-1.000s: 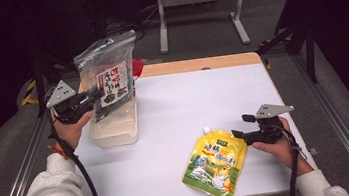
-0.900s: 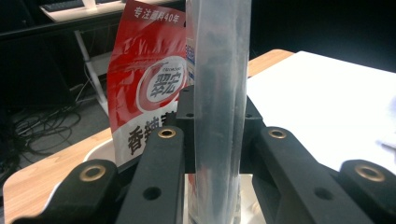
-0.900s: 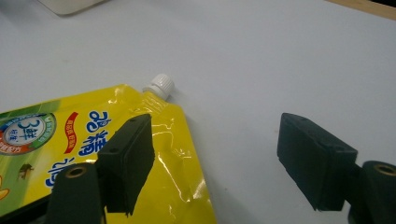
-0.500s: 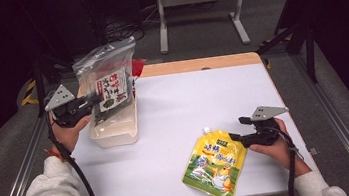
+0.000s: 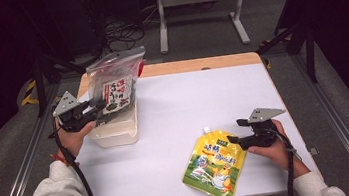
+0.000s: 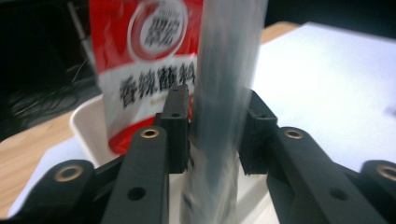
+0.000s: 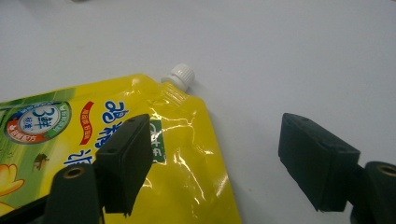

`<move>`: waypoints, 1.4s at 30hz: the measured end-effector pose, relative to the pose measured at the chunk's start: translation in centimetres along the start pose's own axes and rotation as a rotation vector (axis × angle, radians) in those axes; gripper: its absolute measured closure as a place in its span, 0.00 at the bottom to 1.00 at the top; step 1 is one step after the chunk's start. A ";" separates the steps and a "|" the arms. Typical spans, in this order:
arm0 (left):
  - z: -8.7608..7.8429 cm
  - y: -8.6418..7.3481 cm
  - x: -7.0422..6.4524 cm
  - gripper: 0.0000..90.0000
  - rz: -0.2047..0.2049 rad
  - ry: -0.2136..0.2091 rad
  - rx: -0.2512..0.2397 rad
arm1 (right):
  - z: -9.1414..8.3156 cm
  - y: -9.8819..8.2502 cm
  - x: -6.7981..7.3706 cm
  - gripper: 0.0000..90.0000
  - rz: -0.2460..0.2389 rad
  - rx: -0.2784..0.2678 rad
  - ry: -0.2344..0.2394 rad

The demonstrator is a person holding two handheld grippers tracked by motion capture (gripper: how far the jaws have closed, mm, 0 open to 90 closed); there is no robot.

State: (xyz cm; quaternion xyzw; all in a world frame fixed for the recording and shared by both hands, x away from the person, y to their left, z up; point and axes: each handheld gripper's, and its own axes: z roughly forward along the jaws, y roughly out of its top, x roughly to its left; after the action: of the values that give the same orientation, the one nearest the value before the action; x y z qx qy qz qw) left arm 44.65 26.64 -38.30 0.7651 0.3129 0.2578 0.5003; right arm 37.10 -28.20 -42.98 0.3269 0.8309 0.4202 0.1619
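A clear zip bag (image 5: 113,88) with a dark seaweed packet inside stands upright in a white bin (image 5: 116,133) at the table's left. My left gripper (image 5: 97,111) is at the bag's lower edge. Its jaws have just been opening, and in the left gripper view the bag (image 6: 224,70) stands blurred between the pads with small gaps on both sides. Behind it is a red packet (image 6: 149,56). My right gripper (image 5: 233,140) is open beside a yellow spouted pouch (image 5: 213,166) lying flat. In the right gripper view one jaw hovers over the pouch (image 7: 70,135), the other over bare table.
The white table cover (image 5: 198,100) spans a wooden top whose far edge (image 5: 193,65) shows. The pouch's white cap (image 7: 180,75) points to the far side. Dark floor, cables and a metal stand lie beyond the table.
My left hand has come down with the clear bag, lowering it into the white bin, and its jaws have spread. The right hand and the yellow pouch have stayed put.
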 end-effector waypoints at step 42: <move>3.6 3.1 1.1 0.75 -0.069 -0.097 0.120 | 1.2 -0.3 -0.1 0.28 0.009 0.057 0.072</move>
State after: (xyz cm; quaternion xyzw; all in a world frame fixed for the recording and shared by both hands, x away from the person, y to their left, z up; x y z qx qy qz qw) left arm 48.63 24.32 -36.61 0.7940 0.3295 0.1839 0.4767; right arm 37.68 -27.67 -43.96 0.3196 0.8465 0.4084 0.1205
